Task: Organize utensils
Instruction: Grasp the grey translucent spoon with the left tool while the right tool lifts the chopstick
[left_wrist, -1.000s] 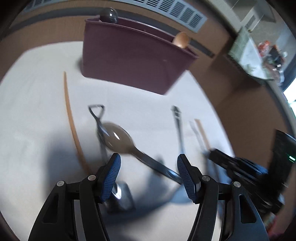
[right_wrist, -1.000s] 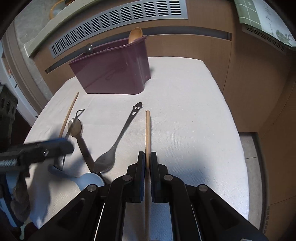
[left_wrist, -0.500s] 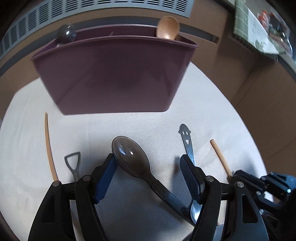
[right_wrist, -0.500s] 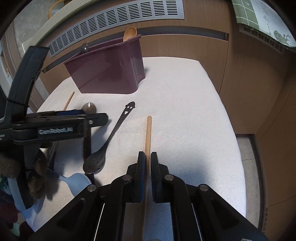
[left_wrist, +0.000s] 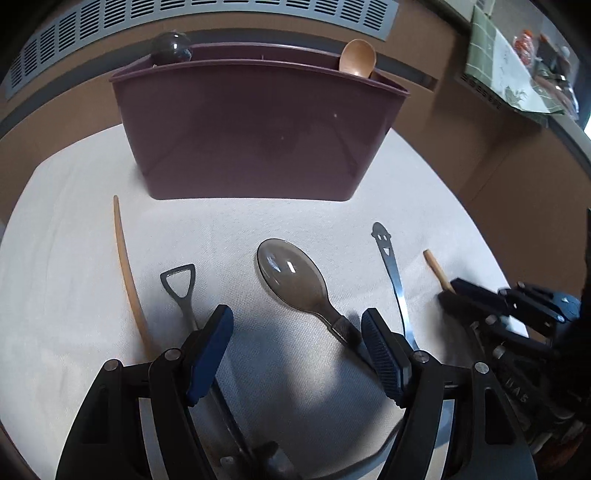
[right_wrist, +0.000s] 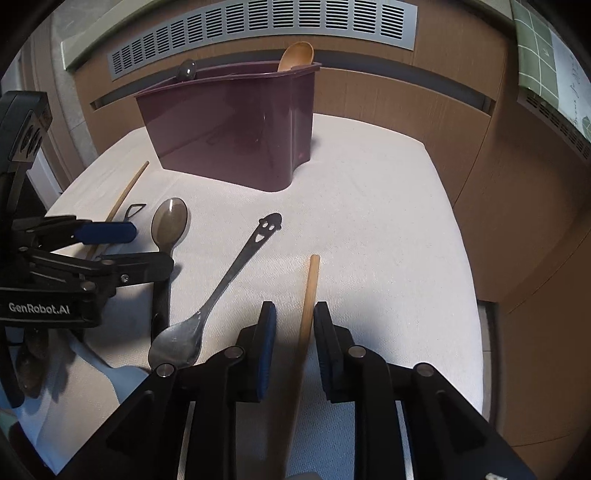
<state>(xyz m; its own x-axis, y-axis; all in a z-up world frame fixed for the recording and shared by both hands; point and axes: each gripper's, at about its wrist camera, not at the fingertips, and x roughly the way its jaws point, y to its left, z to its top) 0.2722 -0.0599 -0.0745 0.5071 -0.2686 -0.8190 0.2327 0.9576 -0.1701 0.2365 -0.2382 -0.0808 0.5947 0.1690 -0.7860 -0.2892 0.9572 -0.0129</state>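
A purple caddy (left_wrist: 251, 129) stands at the back of the white cloth, with a wooden spoon (left_wrist: 357, 57) and a dark spoon (left_wrist: 171, 46) in it. My left gripper (left_wrist: 297, 321) is open low over the cloth. The handle of a dark translucent spoon (left_wrist: 291, 273) runs between its fingers, close to the right pad. My right gripper (right_wrist: 293, 310) is open around a wooden chopstick (right_wrist: 308, 291) that lies on the cloth; a gap shows beside the left pad. A steel spoon with a smiley handle (right_wrist: 229, 280) lies between the two grippers.
A second chopstick (left_wrist: 127, 273) and a shovel-handled utensil (left_wrist: 181, 284) lie left of the dark spoon. A pale spoon-like thing (right_wrist: 125, 380) sits by the cloth's near left. Wooden cabinets and a vent grille (right_wrist: 258, 33) stand behind; the table edge (right_wrist: 461, 258) drops off at right.
My right gripper's jaws, shut on the chopstick before, now stand apart around it. The left gripper has swung to face the caddy and come in over the dark spoon's handle.
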